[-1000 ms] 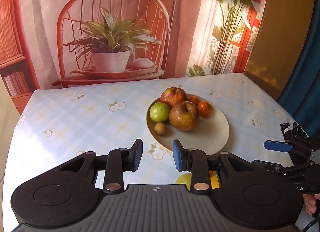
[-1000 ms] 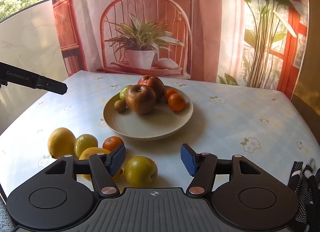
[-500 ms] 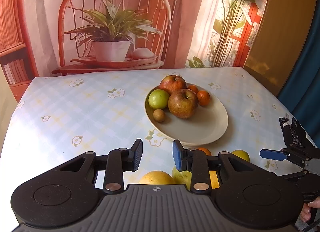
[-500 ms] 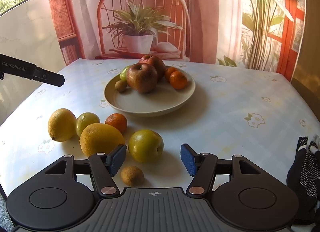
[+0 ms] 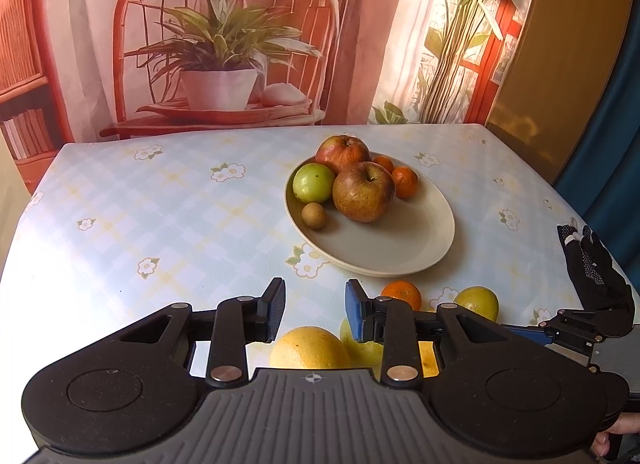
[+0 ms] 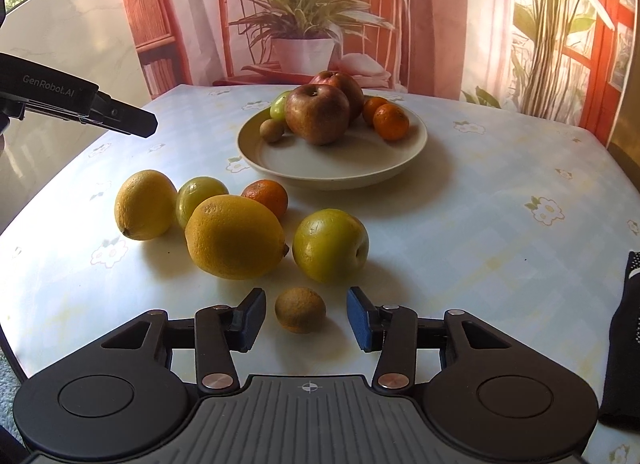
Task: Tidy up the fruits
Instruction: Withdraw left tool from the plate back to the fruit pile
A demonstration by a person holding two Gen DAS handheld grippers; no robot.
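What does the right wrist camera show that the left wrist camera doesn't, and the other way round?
Only the right wrist view shows the small brown fruit on the table between the open right gripper fingers, plus both lemons whole. Only the left wrist view shows the open left gripper from behind, with loose fruit largely hidden under it. Both show the plate holding two apples, a green fruit, two small oranges and a small brown fruit, and the loose orange beside it.

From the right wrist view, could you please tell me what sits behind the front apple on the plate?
Behind the front apple a second, redder apple and a green fruit peek out. Their lower parts and the plate floor beneath them are covered.
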